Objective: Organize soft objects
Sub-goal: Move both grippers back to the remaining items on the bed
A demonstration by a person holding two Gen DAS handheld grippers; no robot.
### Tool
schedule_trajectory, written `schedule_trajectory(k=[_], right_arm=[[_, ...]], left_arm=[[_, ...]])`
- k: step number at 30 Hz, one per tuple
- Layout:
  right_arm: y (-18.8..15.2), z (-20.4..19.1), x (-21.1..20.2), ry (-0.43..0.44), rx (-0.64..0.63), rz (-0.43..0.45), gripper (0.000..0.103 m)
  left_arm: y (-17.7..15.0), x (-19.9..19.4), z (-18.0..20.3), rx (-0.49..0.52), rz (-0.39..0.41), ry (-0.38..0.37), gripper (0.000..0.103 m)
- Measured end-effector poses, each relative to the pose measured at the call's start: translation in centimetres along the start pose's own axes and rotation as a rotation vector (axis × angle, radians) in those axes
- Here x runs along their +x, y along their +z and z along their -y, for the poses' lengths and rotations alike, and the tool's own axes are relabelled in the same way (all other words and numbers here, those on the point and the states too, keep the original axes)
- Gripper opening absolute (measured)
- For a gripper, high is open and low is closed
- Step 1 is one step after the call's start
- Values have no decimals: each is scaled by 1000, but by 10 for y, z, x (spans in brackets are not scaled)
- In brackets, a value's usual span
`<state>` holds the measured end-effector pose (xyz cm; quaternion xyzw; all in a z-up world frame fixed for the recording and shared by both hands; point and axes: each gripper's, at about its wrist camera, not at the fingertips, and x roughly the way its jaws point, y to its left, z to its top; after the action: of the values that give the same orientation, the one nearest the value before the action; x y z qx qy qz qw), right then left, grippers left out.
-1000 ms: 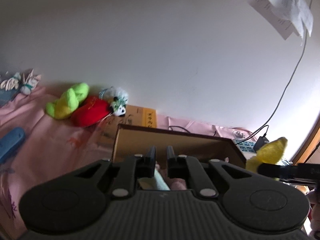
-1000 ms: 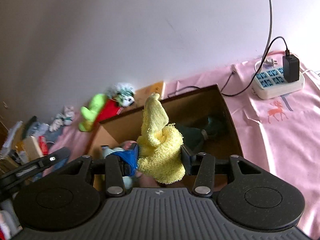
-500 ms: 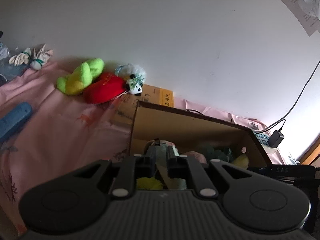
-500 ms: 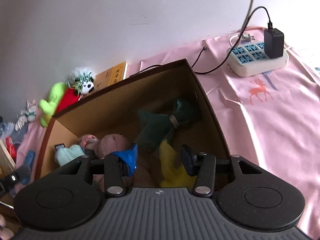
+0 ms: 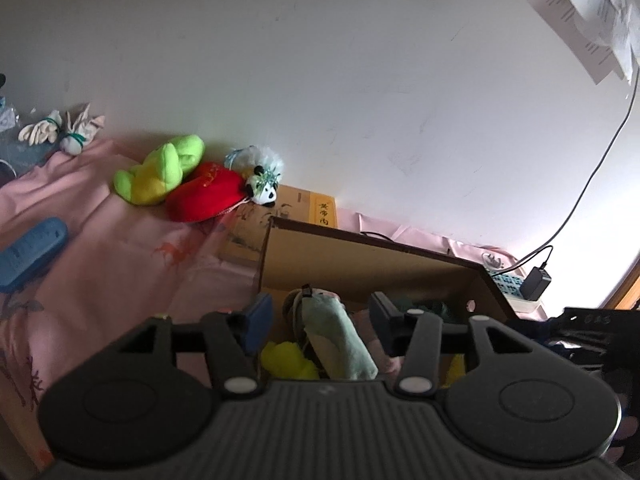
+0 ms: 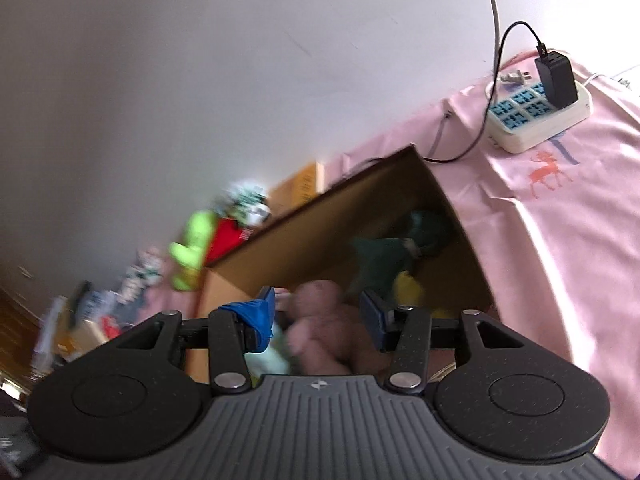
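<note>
A brown cardboard box point(image 5: 360, 264) stands on the pink cloth and holds several soft things: a pale green cloth roll point(image 5: 340, 344), a yellow towel point(image 5: 286, 364) point(image 6: 408, 288), a pink plush point(image 6: 320, 320) and a dark green plush point(image 6: 380, 256). My left gripper point(image 5: 320, 320) is open and empty above the box's near side. My right gripper point(image 6: 320, 316) is open and empty over the box point(image 6: 352, 216). A lime green plush point(image 5: 160, 168), a red plush point(image 5: 204, 192) and a small panda plush point(image 5: 264, 188) lie against the wall left of the box.
A yellow-brown book point(image 5: 288, 212) lies behind the box. A blue flat object point(image 5: 32, 252) lies at the left on the cloth. Two small white bundles point(image 5: 68, 132) sit far left. A white power strip point(image 6: 536, 112) with a black charger sits right of the box.
My right gripper let the yellow towel go into the box and has pulled back a little. My left gripper opened from shut. Both views shifted over the box.
</note>
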<state>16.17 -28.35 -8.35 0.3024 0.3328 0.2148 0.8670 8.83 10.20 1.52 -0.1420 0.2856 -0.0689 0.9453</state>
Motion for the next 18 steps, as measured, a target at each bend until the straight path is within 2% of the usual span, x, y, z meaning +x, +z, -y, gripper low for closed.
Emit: schedule_trajectory(k=[4, 10, 15, 18], right_arm=[[-15, -7, -23, 48, -29, 57, 33], [-44, -14, -42, 56, -117, 104, 33], [-68, -18, -49, 53, -164, 110, 33], [-79, -18, -48, 71, -154, 85, 33]], left_arm=[[-4, -14, -5, 5, -2, -14, 52], [-19, -32, -20, 18, -47, -12, 57], [-34, -48, -27, 60, -98, 9, 59], [-43, -60, -27, 105, -116, -6, 60]])
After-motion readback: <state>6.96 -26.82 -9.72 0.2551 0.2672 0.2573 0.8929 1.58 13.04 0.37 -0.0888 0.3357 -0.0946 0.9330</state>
